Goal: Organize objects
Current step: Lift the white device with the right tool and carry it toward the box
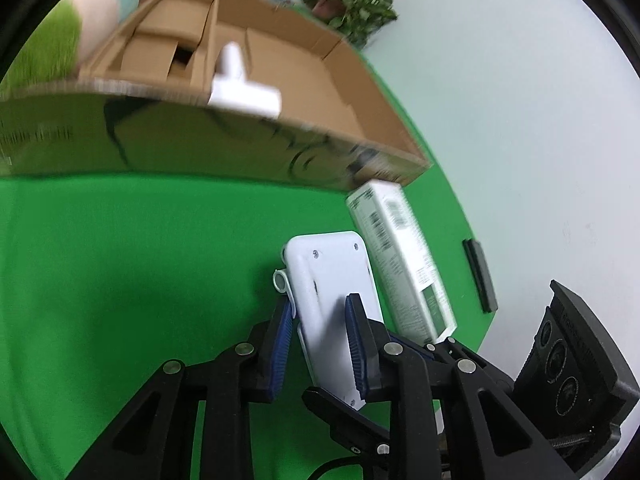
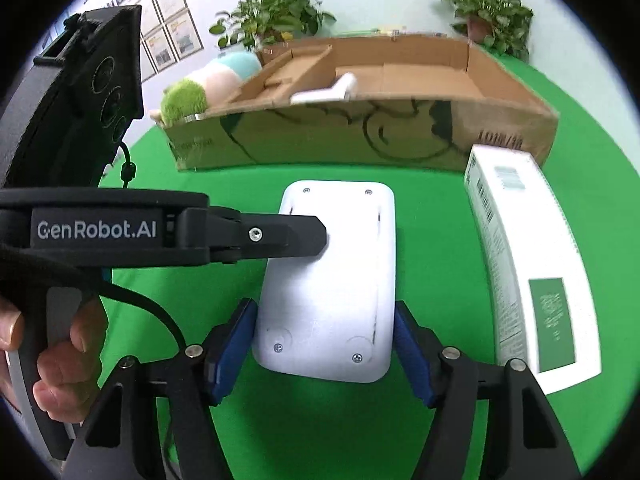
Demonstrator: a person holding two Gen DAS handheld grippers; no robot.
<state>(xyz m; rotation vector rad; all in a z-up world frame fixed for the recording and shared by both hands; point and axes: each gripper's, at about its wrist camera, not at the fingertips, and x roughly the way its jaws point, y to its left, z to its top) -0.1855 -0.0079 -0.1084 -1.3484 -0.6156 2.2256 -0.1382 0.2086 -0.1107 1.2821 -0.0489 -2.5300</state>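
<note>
A flat white device (image 1: 332, 276), back side up with small screws, is over the green cloth. My left gripper (image 1: 319, 300) is shut on its long left edge, blue pads on either face, and the device sits tilted. In the right wrist view the left gripper's upper finger (image 2: 296, 236) lies across the device (image 2: 340, 280). My right gripper (image 2: 325, 306) straddles the device's near end, one blue pad against each long side. The open cardboard box (image 2: 320, 136) stands behind, with a white T-shaped part (image 2: 324, 92) inside.
A long white carton with a green label (image 2: 528, 264) lies right of the device, close to the cardboard box's corner. A striped plush toy (image 2: 200, 84) rests behind the box's left end. Potted plants (image 2: 488, 4) stand at the back. A hand (image 2: 52, 360) holds the left gripper's handle.
</note>
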